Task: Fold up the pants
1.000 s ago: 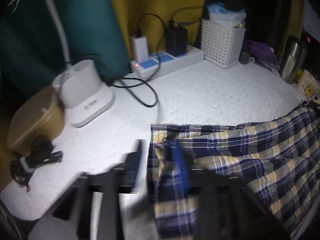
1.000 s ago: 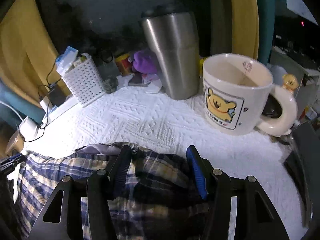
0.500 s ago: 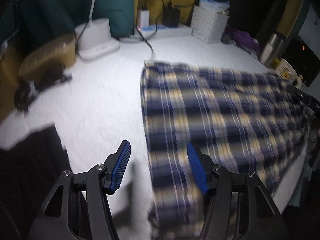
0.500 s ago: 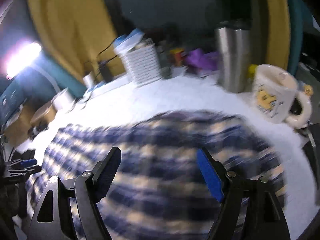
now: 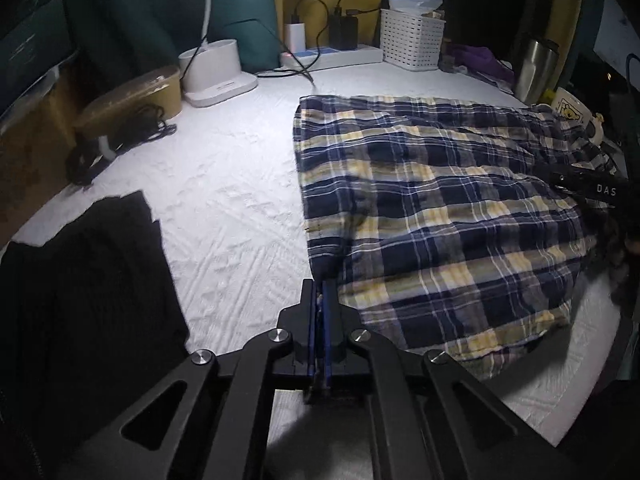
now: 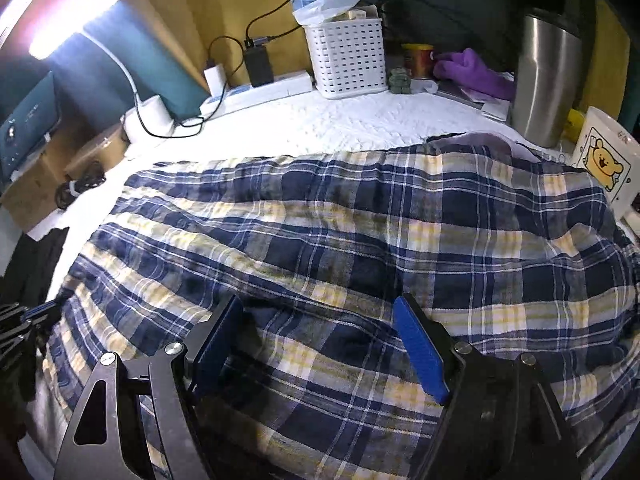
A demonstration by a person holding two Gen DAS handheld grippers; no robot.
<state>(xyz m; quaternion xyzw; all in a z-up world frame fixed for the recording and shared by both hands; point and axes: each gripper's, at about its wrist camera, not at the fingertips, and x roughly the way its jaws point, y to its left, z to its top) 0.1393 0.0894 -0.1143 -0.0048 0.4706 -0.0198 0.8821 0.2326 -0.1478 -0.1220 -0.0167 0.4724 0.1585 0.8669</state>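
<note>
The blue, yellow and white plaid pants [image 5: 436,216] lie spread across the white textured table cover [image 5: 240,208], also filling the right wrist view [image 6: 360,248]. My left gripper [image 5: 319,292] is shut on the near left corner of the pants. My right gripper [image 6: 320,340] is open, its blue pads [image 6: 420,356] standing over the near edge of the plaid cloth. The right gripper's black arm shows at the right edge of the left wrist view [image 5: 592,188].
A black garment [image 5: 88,300] lies at the near left. At the back stand a white lamp base [image 5: 216,72], a power strip [image 5: 332,56] with cables, a white basket [image 6: 348,60], a steel tumbler [image 6: 544,76] and a bear mug [image 6: 604,160].
Both grippers pulled back towards the near table edge. The left gripper, open half a second ago, has shut on the pants' corner. The right gripper stays open.
</note>
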